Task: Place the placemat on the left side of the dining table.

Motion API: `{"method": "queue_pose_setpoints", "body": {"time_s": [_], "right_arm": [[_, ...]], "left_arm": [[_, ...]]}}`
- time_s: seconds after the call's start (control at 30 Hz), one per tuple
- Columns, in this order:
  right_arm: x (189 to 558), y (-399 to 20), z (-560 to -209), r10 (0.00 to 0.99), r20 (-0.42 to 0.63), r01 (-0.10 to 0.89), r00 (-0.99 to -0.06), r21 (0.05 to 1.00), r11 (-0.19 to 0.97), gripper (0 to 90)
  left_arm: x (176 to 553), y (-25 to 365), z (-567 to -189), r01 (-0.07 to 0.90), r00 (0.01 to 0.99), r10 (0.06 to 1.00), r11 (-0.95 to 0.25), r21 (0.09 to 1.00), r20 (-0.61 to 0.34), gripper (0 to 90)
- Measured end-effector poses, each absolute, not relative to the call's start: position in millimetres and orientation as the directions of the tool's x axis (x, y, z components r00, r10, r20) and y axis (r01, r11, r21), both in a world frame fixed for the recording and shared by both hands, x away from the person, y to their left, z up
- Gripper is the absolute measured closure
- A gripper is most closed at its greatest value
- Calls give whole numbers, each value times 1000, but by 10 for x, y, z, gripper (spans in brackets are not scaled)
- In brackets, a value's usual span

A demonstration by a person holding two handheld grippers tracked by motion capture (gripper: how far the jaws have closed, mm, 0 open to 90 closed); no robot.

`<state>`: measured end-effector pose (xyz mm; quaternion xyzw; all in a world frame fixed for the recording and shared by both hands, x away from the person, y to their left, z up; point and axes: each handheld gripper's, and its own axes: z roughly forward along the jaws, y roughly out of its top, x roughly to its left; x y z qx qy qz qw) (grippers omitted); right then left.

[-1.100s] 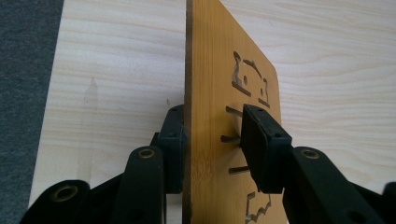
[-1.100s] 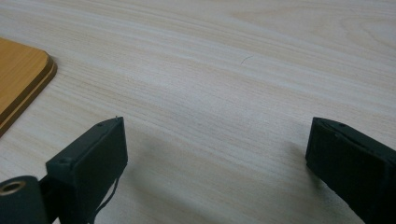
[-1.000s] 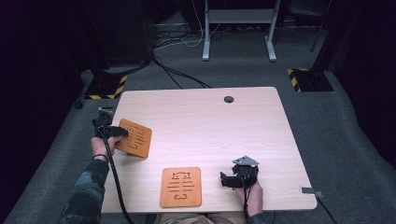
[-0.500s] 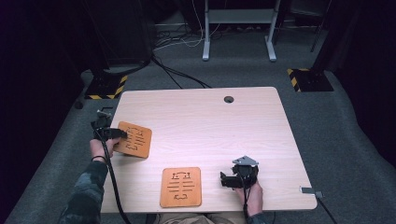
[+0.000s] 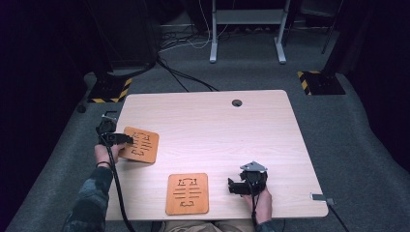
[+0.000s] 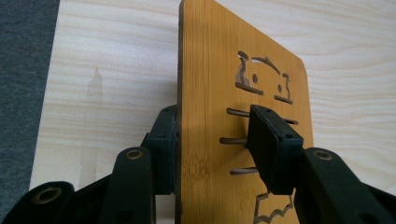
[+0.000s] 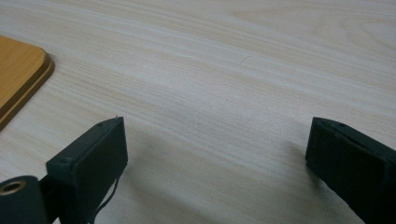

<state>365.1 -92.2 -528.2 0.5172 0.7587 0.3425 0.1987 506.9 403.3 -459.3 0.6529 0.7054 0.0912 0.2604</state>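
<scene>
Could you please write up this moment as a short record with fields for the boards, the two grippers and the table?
held board: wooden board with cut-out slots, at the table's left edge
left gripper: astride that board's edge, one pad against its underside, the other just off its top face; jaws have just been opening
second board: flat near the front edge, untouched
right gripper: open, nothing between the jaws, right of the second board
table: light wood

Two orange-brown boards [image 5: 140, 145] [image 5: 187, 193] with cut-out slots on pale woodgrain table [image 5: 217, 125].
</scene>
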Motion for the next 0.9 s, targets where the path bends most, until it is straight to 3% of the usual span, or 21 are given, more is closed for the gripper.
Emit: {"method": "queue_pose_setpoints", "body": {"time_s": [0.3, 0.9], "right_arm": [[3658, -877, -5289, 917, 14, 652, -400, 707, 274, 0], [3655, -867, -5290, 918, 13, 656, -396, 703, 274, 0]], "left_arm": [[5086, 4039, -4617, 873, -6, 966, 131, 470, -258, 544], [5120, 4049, -4669, 879, -6, 968, 125, 461, -251, 527]]}}
